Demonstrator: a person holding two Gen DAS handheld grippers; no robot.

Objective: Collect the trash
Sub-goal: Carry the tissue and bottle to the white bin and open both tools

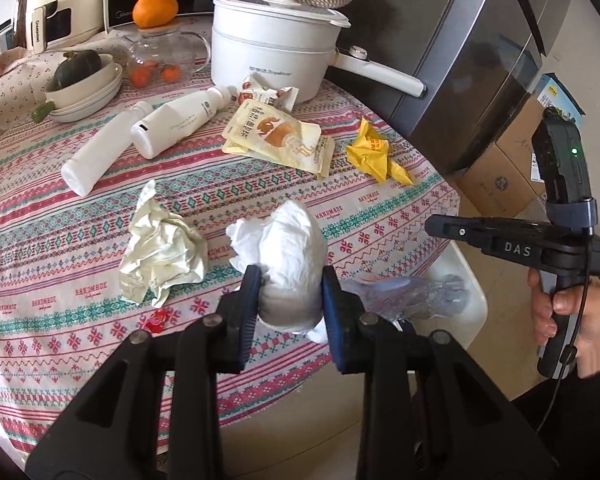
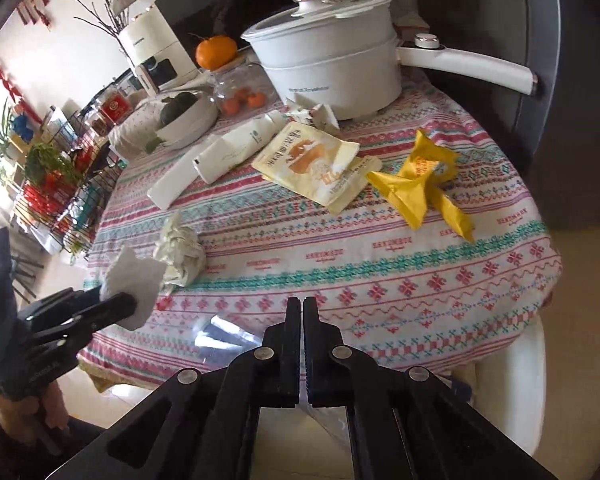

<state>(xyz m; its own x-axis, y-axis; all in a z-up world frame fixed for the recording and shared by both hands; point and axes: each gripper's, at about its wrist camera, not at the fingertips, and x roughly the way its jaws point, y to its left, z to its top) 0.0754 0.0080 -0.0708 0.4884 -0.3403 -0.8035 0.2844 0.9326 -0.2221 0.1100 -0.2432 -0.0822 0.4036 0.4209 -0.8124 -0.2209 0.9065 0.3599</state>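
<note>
Left gripper (image 1: 288,296): its blue-padded fingers (image 1: 249,300) pinch a crumpled white tissue wad (image 1: 284,248) from both sides, holding it above the near edge of the tablecloth (image 1: 40,216), apparently lifted clear for carrying off.
Right gripper (image 2: 302,312): fingers pressed together with only a sliver between; a clear plastic bag (image 2: 220,336) shows just beside and below them, though whether its film is caught between the fingers cannot be told. It is likely held low at the table edge to receive trash.
Hands: in the left wrist view the person's right hand (image 1: 560,312) wraps the pistol-style handle, the gripper reaching level toward the table from off its edge.
Still on the table, near: a cream crumpled paper (image 1: 160,252) lies just beside the lifted tissue; a small red scrap (image 1: 156,320) sits near the cloth's front edge.
Middle: yellow wrapper (image 2: 420,184), snack packets (image 2: 312,164) and two white bottles (image 1: 140,136) lie on their sides, scattered and uncollected.
Far: white electric pot (image 2: 328,68), a bowl stack (image 1: 88,88) and an orange (image 1: 155,9) stand at the back, seemingly not trash.
Progress: judged early, since most litter remains.
</note>
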